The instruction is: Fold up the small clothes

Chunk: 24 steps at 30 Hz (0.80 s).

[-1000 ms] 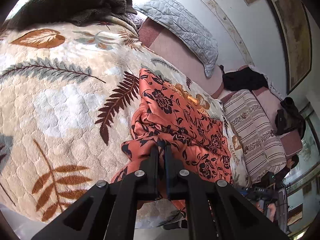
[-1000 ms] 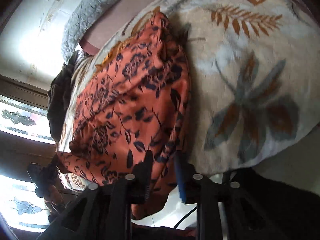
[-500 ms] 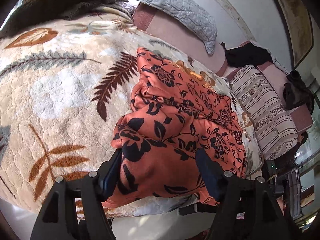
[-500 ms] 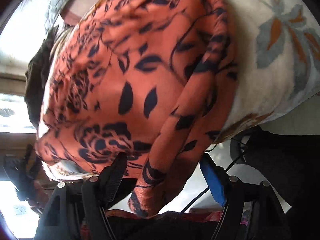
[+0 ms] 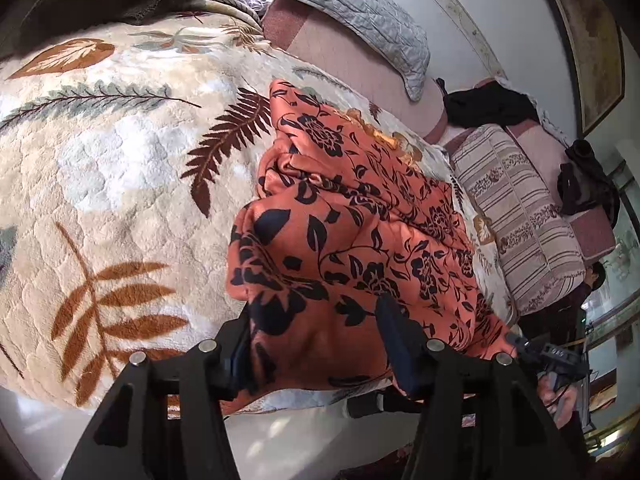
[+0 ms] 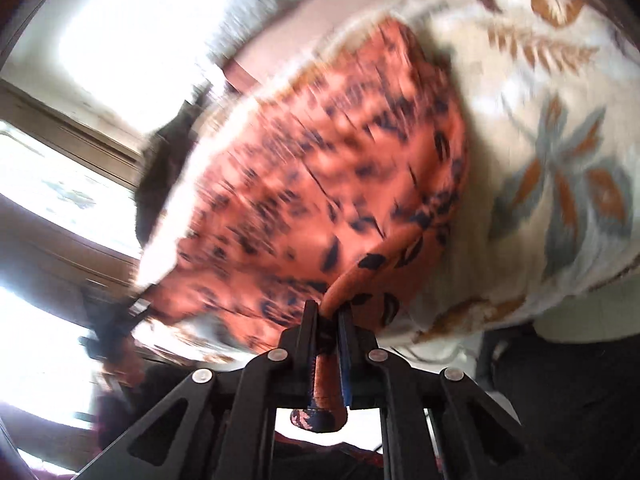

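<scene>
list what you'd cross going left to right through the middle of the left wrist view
leaf-print fleece blanket → orange floral garment → striped cushion → black clothing on the pink seat

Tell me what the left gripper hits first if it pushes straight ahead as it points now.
Probably the orange floral garment: the open left gripper already straddles its near fold, with the leaf-print blanket under it.
</scene>
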### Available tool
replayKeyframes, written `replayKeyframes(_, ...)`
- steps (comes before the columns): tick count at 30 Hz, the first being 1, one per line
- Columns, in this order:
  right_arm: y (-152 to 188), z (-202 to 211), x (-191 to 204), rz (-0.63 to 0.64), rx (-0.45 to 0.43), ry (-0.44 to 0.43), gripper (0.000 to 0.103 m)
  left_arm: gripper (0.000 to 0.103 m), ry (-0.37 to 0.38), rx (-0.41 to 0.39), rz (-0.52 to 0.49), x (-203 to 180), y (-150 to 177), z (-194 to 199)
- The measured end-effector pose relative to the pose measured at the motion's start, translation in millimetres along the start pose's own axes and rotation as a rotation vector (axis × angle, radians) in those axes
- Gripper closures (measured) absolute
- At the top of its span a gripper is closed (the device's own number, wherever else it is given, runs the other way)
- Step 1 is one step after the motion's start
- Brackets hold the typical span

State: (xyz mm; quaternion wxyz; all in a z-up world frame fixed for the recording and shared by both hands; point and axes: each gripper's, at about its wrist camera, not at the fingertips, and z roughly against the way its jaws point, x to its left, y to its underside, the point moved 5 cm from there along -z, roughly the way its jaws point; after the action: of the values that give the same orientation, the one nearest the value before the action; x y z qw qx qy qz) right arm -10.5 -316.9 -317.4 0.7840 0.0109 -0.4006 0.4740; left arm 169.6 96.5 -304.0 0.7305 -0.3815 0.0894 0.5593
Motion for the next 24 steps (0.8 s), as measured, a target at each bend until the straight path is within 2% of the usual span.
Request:
replayKeyframes(2,-8,19,5,0.0,-0.042,-0.054,0.093,0.052,-0.01,0.014,-0.053,-10,4,-3)
replayKeyframes(3,-14,26,9,-0.005,-0.06,-0.075,0.093,0.062,0.005,0.022,-0.067,-15,7,-5)
replayKeyframes(4,-18,32,10,-0.009,-0.077,-0.091,0.093,0.088,0.022,0.037,-0.071,-18,9,-6)
replayKeyframes(5,-21,37,12,-0.012,-0.092,-0.105,0.093,0.092,0.029,0.05,-0.072,-21,12,-8)
replayKeyframes(6,-25,41,12,-0.011,-0.095,-0.098,0.093,0.092,0.011,0.052,-0.081,-23,14,-10)
replayKeyframes(7,-27,38,9,-0.009,-0.072,-0.048,0.093,0.092,-0.011,0.055,-0.095,-25,15,-11)
replayKeyframes(9,-20,20,2,-0.035,0.023,0.077,0.089,0.092,-0.032,0.065,-0.121,-30,17,-14)
replayKeyframes(11,-6,8,-18,-0.117,0.106,0.125,0.089,0.089,-0.056,0.079,-0.126,-30,19,-18)
replayKeyframes(12,0,1,-26,-0.149,0.125,0.147,0.08,0.085,-0.052,0.089,-0.12,-29,20,-19)
replayKeyframes(13,5,-5,-33,-0.168,0.116,0.15,0.073,0.072,-0.045,0.095,-0.108,-28,20,-20)
replayKeyframes(14,11,-8,-37,-0.188,0.098,0.139,0.043,0.048,-0.046,0.096,-0.096,-26,21,-20)
replayKeyframes(15,16,-12,-41,-0.218,0.089,0.13,0.014,0.038,-0.056,0.09,-0.087,-25,21,-20)
replayKeyframes(16,20,-14,-44,-0.247,0.078,0.118,0.012,0.033,-0.069,0.079,-0.085,-24,21,-19)
replayKeyframes(18,22,-21,-45,-0.26,0.073,0.078,0.012,0.033,-0.056,0.074,-0.079,-23,20,-18)
replayKeyframes(19,22,-25,-44,-0.249,0.062,0.092,0.012,0.033,-0.054,0.069,-0.076,-23,20,-18)
replayKeyframes(21,24,-37,-42,-0.201,0.062,0.174,0.012,0.035,-0.058,0.07,-0.071,-21,19,-19)
replayKeyframes(23,30,-62,-38,-0.164,0.115,0.208,0.012,0.058,-0.055,0.083,-0.067,-20,20,-21)
replayKeyframes(24,35,-77,-34,-0.143,0.155,0.223,0.016,0.064,-0.053,0.091,-0.069,-19,21,-22)
